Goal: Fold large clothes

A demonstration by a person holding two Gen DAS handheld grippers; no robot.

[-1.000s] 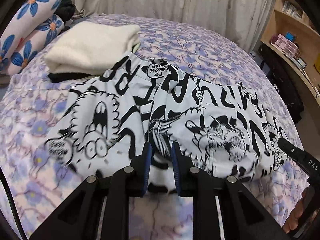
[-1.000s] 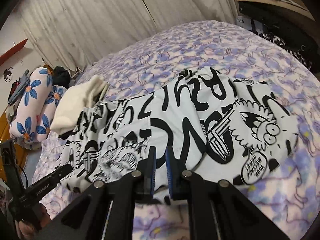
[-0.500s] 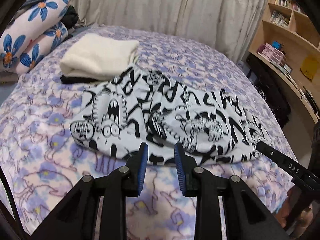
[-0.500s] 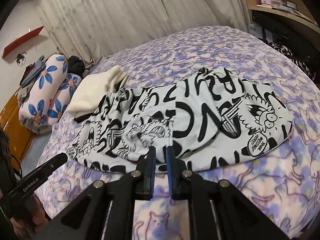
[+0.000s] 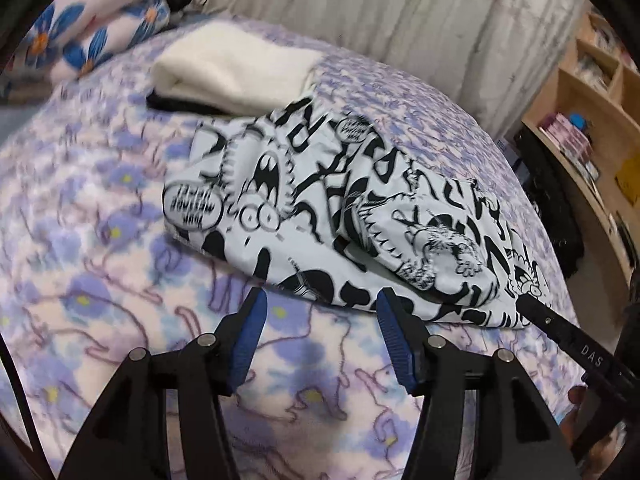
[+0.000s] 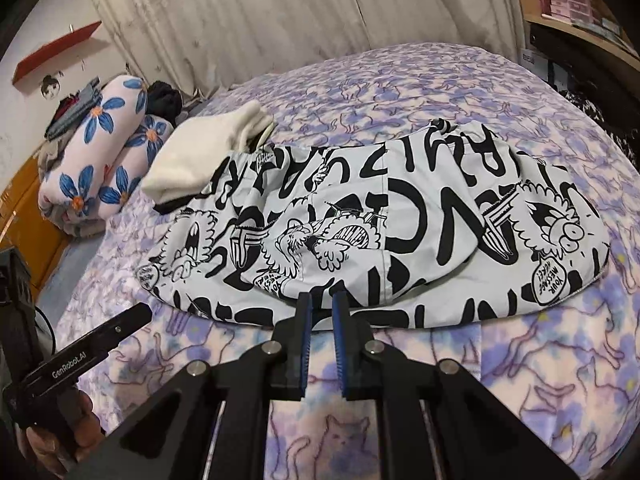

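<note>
**Garment lies just ahead of both grippers, long axis running across them**

I see the printed garment (image 6: pixel 384 224) lying folded into a long band on the purple bedspread (image 6: pixel 400 92), its black-and-white cartoon print facing up; its long axis runs left to right across my view, square to the line both tools point along; its near hem sits just past the fingertips of each.

My left gripper (image 5: pixel 318 312) is opening as I watch; nothing is between its blue pads, only bare bedspread, with the hem just beyond them; it faces the middle of the near edge, toward the left half in its own view. My right gripper (image 6: pixel 318 308) has its jaws drawn nearly together with only a slit between the pads; I see no cloth pinched there, though the tips overlap the hem in the picture, so I cannot rule out a light touch.

I judge both hands about equally near the edge. A cream folded garment (image 5: pixel 236 68) lies touching the far left end; I would keep the next fold clear of it.
</note>
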